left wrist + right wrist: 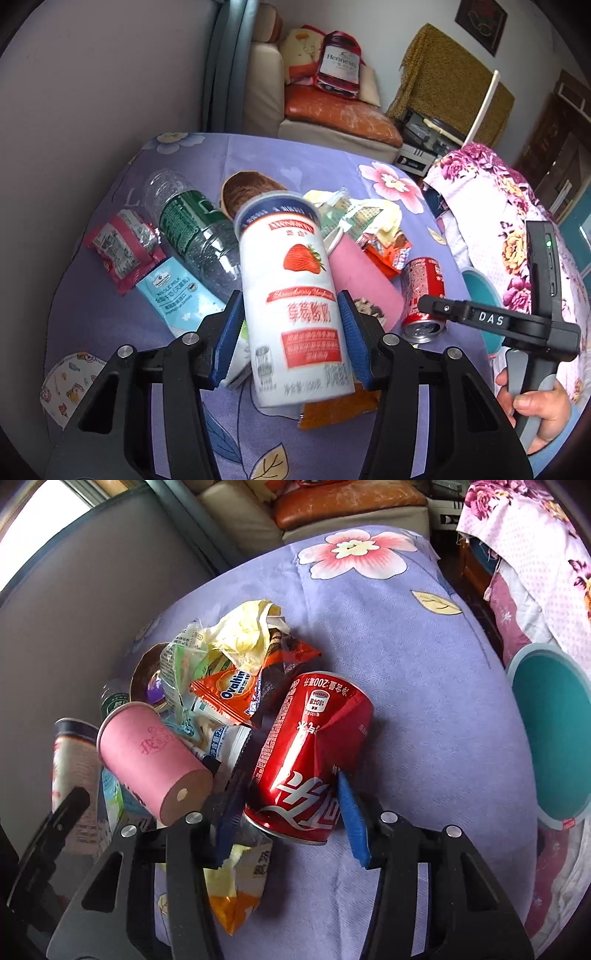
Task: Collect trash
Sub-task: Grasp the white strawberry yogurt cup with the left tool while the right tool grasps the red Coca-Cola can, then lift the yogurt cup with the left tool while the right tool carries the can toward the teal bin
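My left gripper (290, 299) is shut on a white strawberry yogurt cup (295, 295), its blue pads pressing both sides; the cup hangs tilted above the table. My right gripper (291, 775) is shut on a dented red cola can (310, 753) that lies on the purple floral cloth (406, 664). In the left wrist view the same red can (424, 291) shows under the right gripper's black body, with a hand (535, 410) on its handle. A teal bin (554, 738) stands off the table's right edge.
Loose trash lies left of the can: a pink paper cup (147, 753), an orange Ovaltine wrapper (225, 694), yellow crumpled paper (243, 631) and a yellow-orange bag (236, 886). Further left are a clear bottle (192, 229), a red wrapper (122, 247), a blue milk packet (173, 291) and a face mask (62, 384).
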The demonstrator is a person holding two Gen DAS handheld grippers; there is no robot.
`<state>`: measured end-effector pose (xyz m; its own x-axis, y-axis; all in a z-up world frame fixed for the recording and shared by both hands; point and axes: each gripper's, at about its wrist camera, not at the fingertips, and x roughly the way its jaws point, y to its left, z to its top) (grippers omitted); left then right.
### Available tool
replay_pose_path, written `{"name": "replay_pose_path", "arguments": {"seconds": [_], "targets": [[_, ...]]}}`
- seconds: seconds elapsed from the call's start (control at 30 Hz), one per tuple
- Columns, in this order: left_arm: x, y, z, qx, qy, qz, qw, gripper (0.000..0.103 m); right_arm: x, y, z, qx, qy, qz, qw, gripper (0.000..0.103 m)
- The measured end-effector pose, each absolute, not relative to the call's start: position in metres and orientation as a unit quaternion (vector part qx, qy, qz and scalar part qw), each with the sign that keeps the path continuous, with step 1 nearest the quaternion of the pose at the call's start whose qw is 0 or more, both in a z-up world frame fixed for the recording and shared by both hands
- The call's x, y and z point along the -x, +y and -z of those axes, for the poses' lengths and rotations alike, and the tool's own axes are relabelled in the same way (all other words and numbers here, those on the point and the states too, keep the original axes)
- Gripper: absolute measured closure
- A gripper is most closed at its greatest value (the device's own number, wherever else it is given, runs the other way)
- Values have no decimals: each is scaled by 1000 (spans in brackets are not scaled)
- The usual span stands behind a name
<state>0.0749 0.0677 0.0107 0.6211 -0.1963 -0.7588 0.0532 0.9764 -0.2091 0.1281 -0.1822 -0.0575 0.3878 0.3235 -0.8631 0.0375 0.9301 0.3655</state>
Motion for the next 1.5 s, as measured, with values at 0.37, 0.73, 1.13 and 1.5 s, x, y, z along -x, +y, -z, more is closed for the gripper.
{"name": "replay_pose_path", "arguments": {"seconds": [0.37,0.73,1.13,1.5], "targets": [[-90,57,12,66,479,85,871,52,-119,-194,58,-159,568,-111,800,58],[-100,56,37,58,523,91,846,47,-138,-194,63,-145,584,-101,793,47],[-89,41,16,27,489,83,868,54,-123,-193,41,-122,547,-126,819,63],[-85,43,4,34,488,88,868,54,-141,-199,65,-131,596,-126,782,43]]}}
